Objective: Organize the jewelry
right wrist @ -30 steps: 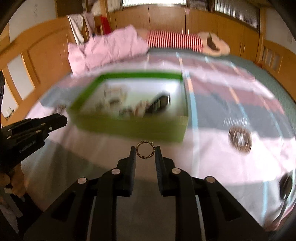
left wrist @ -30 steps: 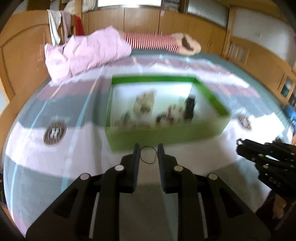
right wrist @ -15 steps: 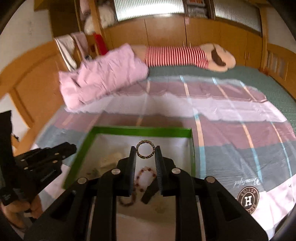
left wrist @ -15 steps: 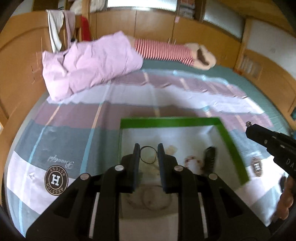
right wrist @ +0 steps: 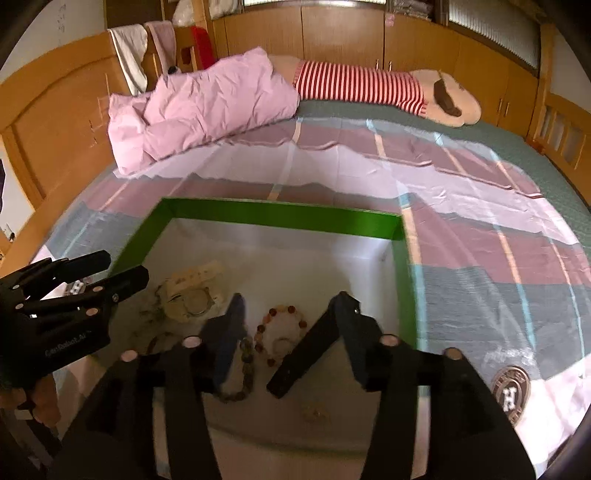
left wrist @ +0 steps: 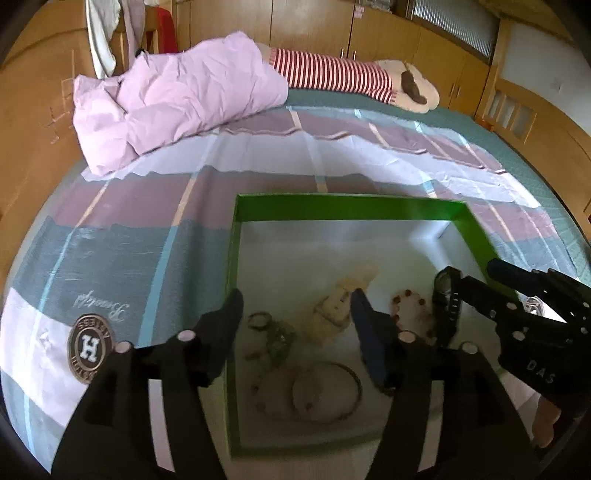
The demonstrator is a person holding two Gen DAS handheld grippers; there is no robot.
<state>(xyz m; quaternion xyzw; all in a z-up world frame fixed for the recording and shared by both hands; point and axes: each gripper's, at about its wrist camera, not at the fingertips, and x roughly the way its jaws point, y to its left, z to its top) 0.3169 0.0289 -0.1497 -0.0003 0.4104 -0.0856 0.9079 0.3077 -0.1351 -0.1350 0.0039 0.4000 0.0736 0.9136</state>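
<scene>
Both grippers hang over the green box (left wrist: 347, 208), so whatever they let go lands among the jewelry inside. The left gripper (left wrist: 295, 302) and right gripper (right wrist: 291, 306) are both opening, with nothing pinched between their jaws.

Bed (left wrist: 110, 236) with striped sheet, pink duvet (left wrist: 177, 99); wooden wardrobes (right wrist: 340, 33) behind; daylit windows (right wrist: 491, 33) above.

A: Left wrist cam sits close over the green box (left wrist: 343, 208), tilted down toward the headboard end of the bed (left wrist: 110, 243)?

B: Yep, right one too, from alongside; both share the box and pink duvet (right wrist: 207, 110).
</scene>
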